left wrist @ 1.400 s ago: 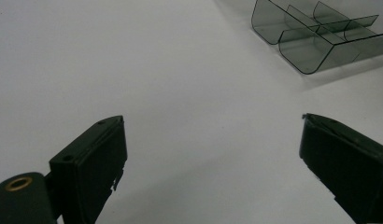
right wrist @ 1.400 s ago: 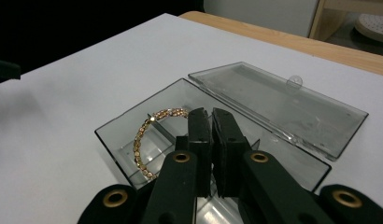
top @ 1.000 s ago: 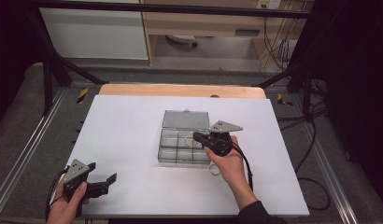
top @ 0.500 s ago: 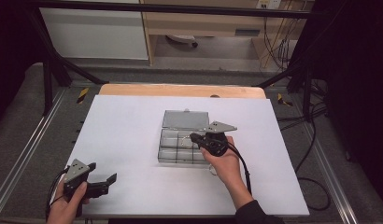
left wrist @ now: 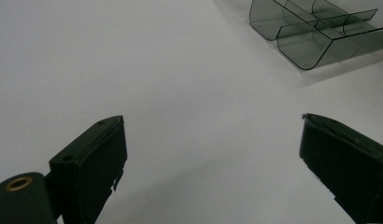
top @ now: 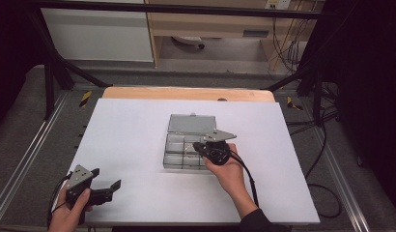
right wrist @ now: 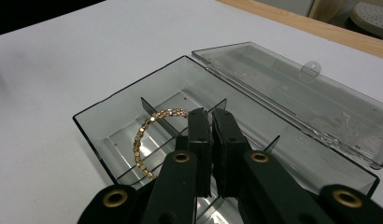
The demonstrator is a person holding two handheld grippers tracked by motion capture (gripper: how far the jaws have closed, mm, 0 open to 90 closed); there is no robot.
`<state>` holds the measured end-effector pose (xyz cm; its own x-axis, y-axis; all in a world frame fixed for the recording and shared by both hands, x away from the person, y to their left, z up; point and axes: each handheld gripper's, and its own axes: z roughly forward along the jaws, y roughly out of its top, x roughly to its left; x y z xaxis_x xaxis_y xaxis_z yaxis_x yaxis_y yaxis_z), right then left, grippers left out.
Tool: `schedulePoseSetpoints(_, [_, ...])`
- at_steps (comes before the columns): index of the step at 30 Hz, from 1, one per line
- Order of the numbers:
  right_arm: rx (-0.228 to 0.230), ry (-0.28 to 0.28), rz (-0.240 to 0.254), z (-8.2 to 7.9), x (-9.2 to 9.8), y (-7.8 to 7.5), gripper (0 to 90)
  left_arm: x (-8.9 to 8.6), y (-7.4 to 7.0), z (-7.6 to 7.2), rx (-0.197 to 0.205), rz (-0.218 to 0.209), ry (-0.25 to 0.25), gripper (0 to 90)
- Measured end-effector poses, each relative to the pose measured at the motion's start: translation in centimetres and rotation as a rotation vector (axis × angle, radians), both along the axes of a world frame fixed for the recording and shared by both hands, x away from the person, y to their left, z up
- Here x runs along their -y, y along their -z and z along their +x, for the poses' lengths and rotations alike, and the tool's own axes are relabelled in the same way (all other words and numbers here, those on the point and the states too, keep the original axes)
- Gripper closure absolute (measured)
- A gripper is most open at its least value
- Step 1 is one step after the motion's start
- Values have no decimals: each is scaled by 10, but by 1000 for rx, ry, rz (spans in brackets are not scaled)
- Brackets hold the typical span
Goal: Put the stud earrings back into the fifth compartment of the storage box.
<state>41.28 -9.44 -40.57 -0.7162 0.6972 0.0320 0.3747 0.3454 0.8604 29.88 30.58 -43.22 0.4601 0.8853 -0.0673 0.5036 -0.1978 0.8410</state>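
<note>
We've got the right hand-held gripper pinching a gold beaded bracelet over the smoky clear plastic divided box mid-counter. Looks like the drop-in step; next it needs lowering into a compartment. Left hand-held gripper sits spread, idle.

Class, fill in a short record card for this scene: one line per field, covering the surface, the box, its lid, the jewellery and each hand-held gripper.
Surface: white table
Box: clear divided organiser box, near the table's middle
Lid: lid open, laid flat behind the box
Jewellery: gold bead bracelet, hanging over the box's compartments
Right hand-held gripper: jaws shut on the bracelet, above the box
Left hand-held gripper: jaws open, holding nothing, near the table's front left corner
</note>
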Motion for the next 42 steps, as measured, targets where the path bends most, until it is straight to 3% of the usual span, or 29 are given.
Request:
schedulePoseSetpoints(5, [-1, 5, -15, 0, 0, 1, 874, 0, 0, 0, 0, 1, 0, 76])
schedulePoseSetpoints(7, [6, 9, -44, -1, -1, 3, 873, 0, 0, 0, 1, 0, 1, 76])
schedulePoseSetpoints(23, [-25, 6, -69, 0, -5, 11, 859, 0, 0, 0, 0, -1, 1, 76])
schedulePoseSetpoints(25, [-34, 11, -64, 0, -6, 11, 752, 0, 0, 0, 1, 1, 2, 76])
schedulePoseSetpoints(29, [-17, 26, -41, -2, -1, 6, 668, 0, 0, 0, 1, 0, 0, 76])
schedulePoseSetpoints(35, [-26, 89, -26, -5, 13, -2, 354, 0, 0, 0, 2, 0, 3, 76])
schedulePoseSetpoints(38, [-20, 137, -19, -11, 26, -5, 237, 1, -1, 0, 3, 0, 5, 76])
schedulePoseSetpoints(42, [-35, 167, 1, -19, 43, -8, 153, 1, -1, 0, 3, 1, 8, 75])
